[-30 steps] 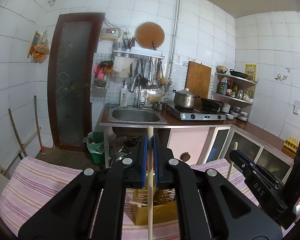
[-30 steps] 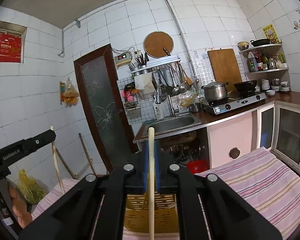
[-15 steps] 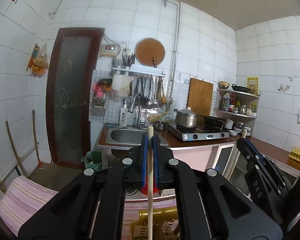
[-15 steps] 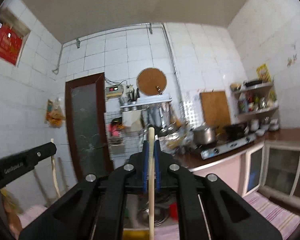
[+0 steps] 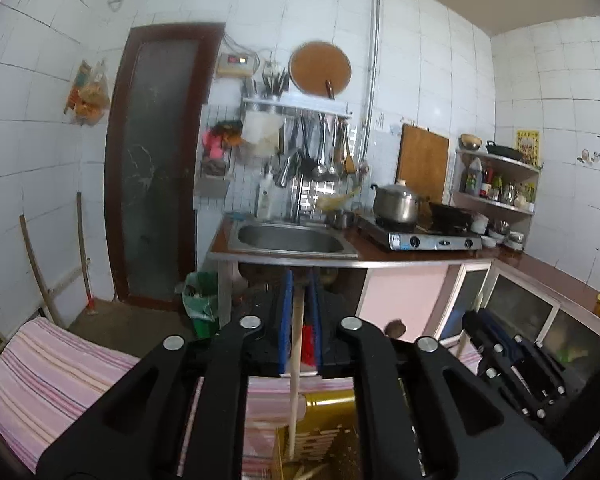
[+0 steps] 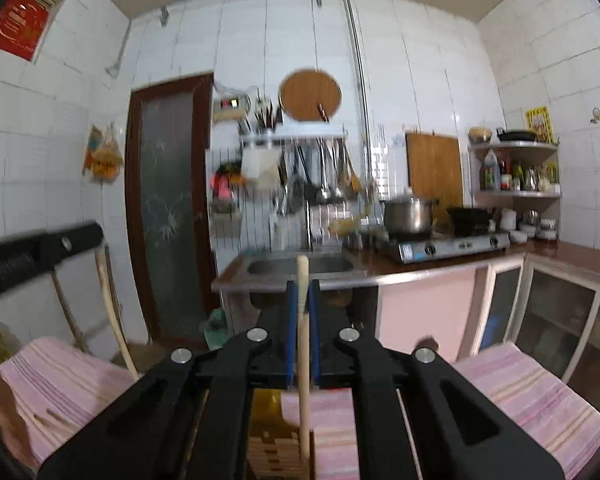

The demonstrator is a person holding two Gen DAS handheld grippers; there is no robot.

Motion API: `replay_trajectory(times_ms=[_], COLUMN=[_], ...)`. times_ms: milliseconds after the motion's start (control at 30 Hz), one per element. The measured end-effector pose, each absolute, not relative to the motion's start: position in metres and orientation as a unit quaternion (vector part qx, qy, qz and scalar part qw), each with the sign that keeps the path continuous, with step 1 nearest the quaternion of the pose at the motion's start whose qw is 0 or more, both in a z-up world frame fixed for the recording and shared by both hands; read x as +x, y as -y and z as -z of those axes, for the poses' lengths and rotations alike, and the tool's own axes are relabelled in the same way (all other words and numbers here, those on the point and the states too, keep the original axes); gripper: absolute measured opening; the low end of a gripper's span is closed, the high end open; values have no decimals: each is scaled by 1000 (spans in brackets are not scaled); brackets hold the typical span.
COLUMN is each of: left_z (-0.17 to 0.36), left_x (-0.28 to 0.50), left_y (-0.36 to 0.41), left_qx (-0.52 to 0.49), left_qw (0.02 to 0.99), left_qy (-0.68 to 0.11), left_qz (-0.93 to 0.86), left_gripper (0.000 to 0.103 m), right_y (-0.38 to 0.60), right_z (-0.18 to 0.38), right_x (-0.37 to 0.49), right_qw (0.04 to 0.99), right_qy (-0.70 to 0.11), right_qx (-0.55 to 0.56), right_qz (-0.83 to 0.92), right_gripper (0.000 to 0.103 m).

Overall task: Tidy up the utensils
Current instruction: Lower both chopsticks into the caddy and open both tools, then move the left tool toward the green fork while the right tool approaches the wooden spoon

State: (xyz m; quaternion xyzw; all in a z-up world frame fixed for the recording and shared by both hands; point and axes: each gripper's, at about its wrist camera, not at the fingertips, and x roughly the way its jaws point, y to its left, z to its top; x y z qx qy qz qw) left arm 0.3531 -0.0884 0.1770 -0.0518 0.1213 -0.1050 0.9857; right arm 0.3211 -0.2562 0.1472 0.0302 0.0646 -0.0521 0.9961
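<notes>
You are seeing two grippers, the left gripper (image 5: 299, 322) and the right gripper (image 6: 302, 330), each with one chopstick between its jaws (image 5: 296, 356) (image 6: 303, 344), one yellow utensil basket (image 5: 332, 424), one sink (image 5: 290, 238) and one steel pot (image 5: 394, 202).

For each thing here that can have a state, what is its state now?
Left gripper: jaws opening, a wooden chopstick upright between them.
Right gripper: shut on a second chopstick, upright.
Yellow utensil basket: standing on the striped cloth, the left chopstick's lower end inside it.
Pot: lid on, sitting on the stove.
Door: closed.
</notes>
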Motion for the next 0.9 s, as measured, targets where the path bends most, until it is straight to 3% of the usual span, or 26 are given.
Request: replay_trajectory(times_ms=[67,100,133,167,333,433,900], left_z=[-181,-185,-187,-191,-205,-202,-97], left_x=[350,343,338,331,286,263,227], left_y=[85,79,75,70,37,19,-30], left_qx=[-47,-45,-45,-45,-50,-54,-62], left_qw=[985,985,985,986,987,986,959], left_qy=[-133,-135,-133,-129,-123,-130,-269], left_qz=[101,99,97,93,89,85,64], left_gripper=[31,37,50,60,96,98,98], right_y=[261,265,268,272,279,279,264], right_z=[-150,-153,-156,-161,-178,-175,-92], right_x=[320,317,313,306,268,244,190], right_qw=[993,992,991,990,988,987,967], right_qy=[-99,-109,-114,-117,-133,-141,-237], right_qx=[31,37,41,44,36,35,62], right_qz=[58,59,61,67,72,73,69], right_gripper=[9,25,40,65,74,84,84])
